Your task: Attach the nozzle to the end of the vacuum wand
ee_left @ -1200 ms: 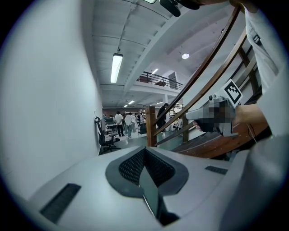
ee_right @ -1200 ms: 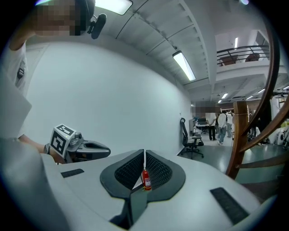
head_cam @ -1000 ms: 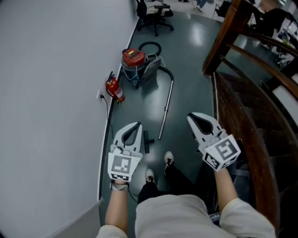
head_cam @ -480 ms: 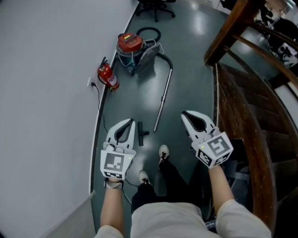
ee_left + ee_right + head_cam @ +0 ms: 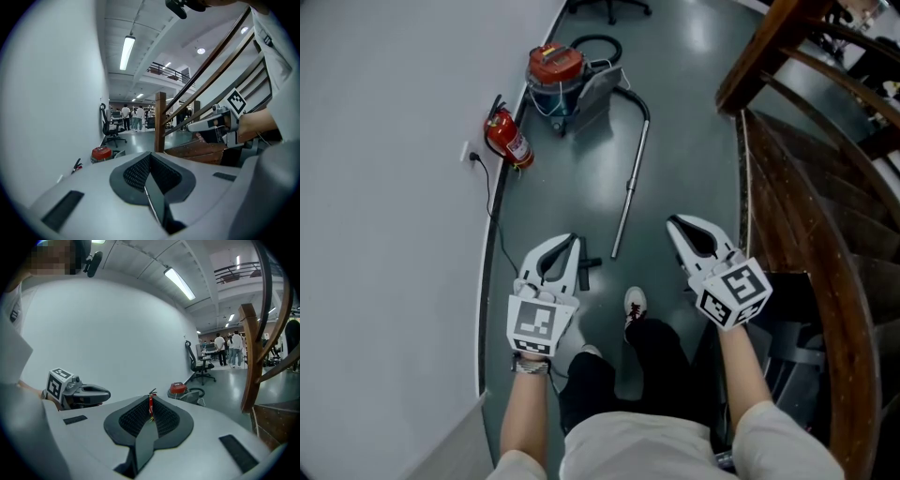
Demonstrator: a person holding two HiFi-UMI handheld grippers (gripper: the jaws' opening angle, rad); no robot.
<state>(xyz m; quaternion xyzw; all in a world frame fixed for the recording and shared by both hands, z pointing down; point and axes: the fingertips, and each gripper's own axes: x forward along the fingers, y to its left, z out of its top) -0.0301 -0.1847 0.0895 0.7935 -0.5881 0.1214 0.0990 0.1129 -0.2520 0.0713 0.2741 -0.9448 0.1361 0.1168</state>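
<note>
Head view, looking steeply down at a dark, smooth floor beside a white wall [image 5: 384,187]. I hold my left tongs [image 5: 572,240] and right tongs [image 5: 675,223] out in front of me. Both are pressed closed with nothing between the jaws.

The vacuum wand [image 5: 630,183] lies flat on the floor ahead, between the two tongs. Its free end is towards me and its far end joins the hose [image 5: 623,92]. The nozzle [image 5: 589,267], a small black piece, lies on the floor just beside that free end. It is partly covered by my left tongs in this view.

Risks, as I judge them:
- Closed jaws can only push, so the nozzle may skid away on the smooth floor unless I open them first.
- The wand is long and tethered by the hose, so lifting it near one end could make it swing or slip.
- My shoe [image 5: 635,306] is near both parts and could knock them.
- The cord [image 5: 492,216] along the wall could snag.

Counts:
- Two tongs, one wand, one nozzle.
- One red-topped vacuum canister [image 5: 555,66].
- One fire extinguisher [image 5: 508,141].
- One wall socket [image 5: 467,152].
- One wooden stair rail [image 5: 787,178].
- One office chair [image 5: 110,129].
- A few distant people [image 5: 228,348], too small to count.
</note>
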